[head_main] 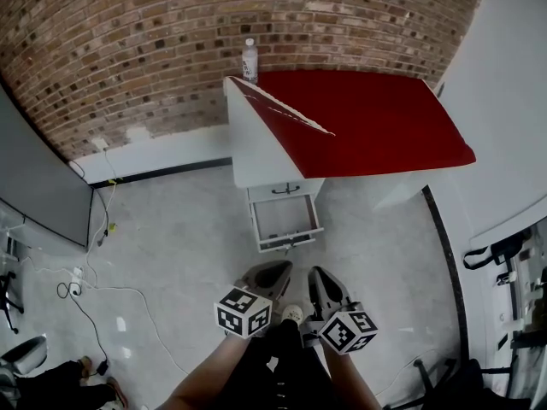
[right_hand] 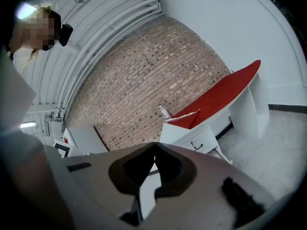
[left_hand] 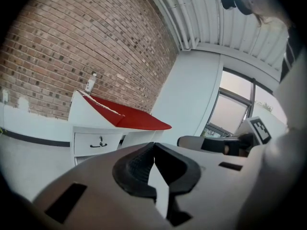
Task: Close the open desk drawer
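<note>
left gripper (head_main: pixel 280 269) and right gripper (head_main: pixel 318 273) closed, empty; grey floor (head_main: pixel 184 246), red-topped desk (head_main: pixel 367 126), open drawer (head_main: pixel 286 220), brick wall (head_main: pixel 128 41).

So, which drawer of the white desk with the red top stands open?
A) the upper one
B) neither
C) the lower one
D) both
C: the lower white drawer is pulled out over the grey floor, while the upper white drawer with the dark handle sits flush.
</note>
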The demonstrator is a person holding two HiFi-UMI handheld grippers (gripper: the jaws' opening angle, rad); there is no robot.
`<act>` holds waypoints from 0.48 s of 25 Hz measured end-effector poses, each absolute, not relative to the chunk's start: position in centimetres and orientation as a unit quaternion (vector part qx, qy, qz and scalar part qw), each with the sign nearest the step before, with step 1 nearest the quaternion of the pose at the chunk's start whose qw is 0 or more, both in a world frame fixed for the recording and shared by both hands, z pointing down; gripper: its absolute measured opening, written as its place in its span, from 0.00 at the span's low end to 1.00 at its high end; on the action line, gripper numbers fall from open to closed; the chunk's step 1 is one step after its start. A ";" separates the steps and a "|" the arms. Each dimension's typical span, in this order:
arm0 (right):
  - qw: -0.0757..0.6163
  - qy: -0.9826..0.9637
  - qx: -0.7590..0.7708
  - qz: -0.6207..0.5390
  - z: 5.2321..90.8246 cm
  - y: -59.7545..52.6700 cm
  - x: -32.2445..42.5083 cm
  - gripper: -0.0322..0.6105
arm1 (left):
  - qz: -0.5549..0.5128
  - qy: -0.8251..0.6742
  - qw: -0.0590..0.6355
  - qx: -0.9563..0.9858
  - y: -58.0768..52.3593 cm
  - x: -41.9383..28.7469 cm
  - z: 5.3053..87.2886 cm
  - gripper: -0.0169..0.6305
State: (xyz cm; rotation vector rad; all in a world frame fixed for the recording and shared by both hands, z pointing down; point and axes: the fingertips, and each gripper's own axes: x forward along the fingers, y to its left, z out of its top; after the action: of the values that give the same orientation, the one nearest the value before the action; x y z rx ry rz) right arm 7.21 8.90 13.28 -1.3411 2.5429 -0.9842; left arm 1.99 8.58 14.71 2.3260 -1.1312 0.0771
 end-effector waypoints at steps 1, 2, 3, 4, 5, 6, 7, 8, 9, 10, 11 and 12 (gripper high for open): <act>0.054 0.834 -0.441 -0.326 13.5 8.8 7.4 0.07 | 0.026 -0.420 0.278 0.864 8.4 2.1 15.0 0.04; 0.055 0.833 -0.442 -0.329 13.8 8.6 7.7 0.07 | 0.024 -0.418 0.282 0.863 8.3 2.2 15.2 0.04; 0.057 0.830 -0.444 -0.333 14.1 8.5 8.0 0.07 | 0.024 -0.417 0.285 0.863 8.2 2.3 15.6 0.04; 0.058 0.827 -0.447 -0.337 14.5 8.3 8.3 0.07 | 0.025 -0.415 0.289 0.862 8.1 2.6 16.0 0.04; 0.059 0.823 -0.451 -0.340 15.0 8.0 8.6 0.07 | 0.027 -0.415 0.293 0.861 7.8 2.8 16.4 0.04; 0.060 0.821 -0.454 -0.342 15.4 7.6 8.9 0.07 | 0.027 -0.415 0.296 0.860 7.6 3.1 16.9 0.04; 0.062 0.819 -0.457 -0.343 15.8 7.3 9.1 0.07 | 0.026 -0.416 0.300 0.858 7.3 3.4 17.3 0.04; 0.065 0.817 -0.458 -0.344 16.2 7.0 9.3 0.07 | 0.024 -0.417 0.305 0.856 7.0 3.6 17.8 0.04; 0.069 0.814 -0.460 -0.347 16.5 6.7 9.5 0.07 | 0.023 -0.418 0.309 0.854 6.7 3.8 18.2 0.04; 0.073 0.812 -0.463 -0.348 16.9 6.3 9.7 0.07 | 0.023 -0.420 0.312 0.852 6.4 3.9 18.7 0.04; 0.078 0.809 -0.467 -0.349 17.3 5.9 9.9 0.07 | 0.024 -0.422 0.315 0.850 6.1 4.0 19.2 0.04; 0.082 0.806 -0.471 -0.350 17.7 5.5 10.0 0.07 | 0.026 -0.424 0.317 0.848 5.8 3.9 19.7 0.04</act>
State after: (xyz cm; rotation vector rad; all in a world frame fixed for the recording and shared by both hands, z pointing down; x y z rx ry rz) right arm 10.01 5.52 17.66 -1.4061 2.4083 -1.0444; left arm 3.94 5.83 19.72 2.2323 -1.1154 0.0680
